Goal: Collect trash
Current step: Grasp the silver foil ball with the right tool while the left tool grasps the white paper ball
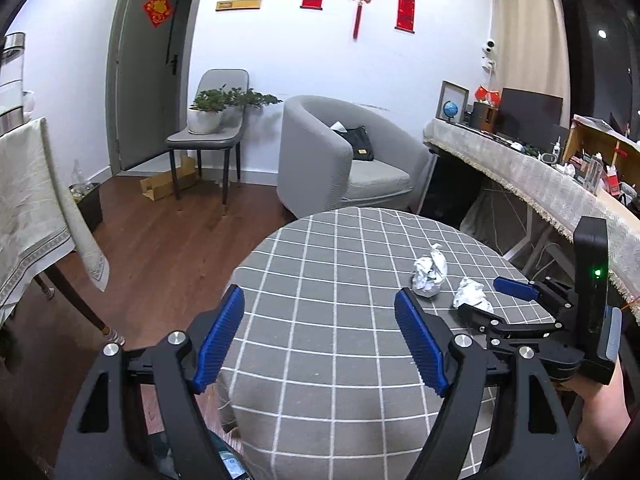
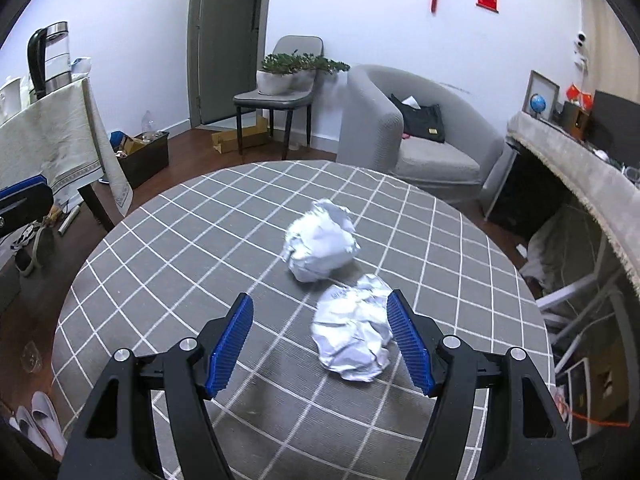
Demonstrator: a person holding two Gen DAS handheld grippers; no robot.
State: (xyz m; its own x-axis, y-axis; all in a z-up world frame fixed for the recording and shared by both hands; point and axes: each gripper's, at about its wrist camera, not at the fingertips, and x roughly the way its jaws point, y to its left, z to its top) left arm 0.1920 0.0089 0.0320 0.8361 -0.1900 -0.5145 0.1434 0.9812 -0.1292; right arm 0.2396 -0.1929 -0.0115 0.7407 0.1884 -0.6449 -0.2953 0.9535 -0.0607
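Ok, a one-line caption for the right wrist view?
Open right gripper closing in on the nearer of two crumpled paper balls on a round checked table.

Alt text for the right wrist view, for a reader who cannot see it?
The open right gripper hovers over a round table with a grey checked cloth, with the nearer crumpled paper ball partly between its blue fingers. A second paper ball lies just beyond.
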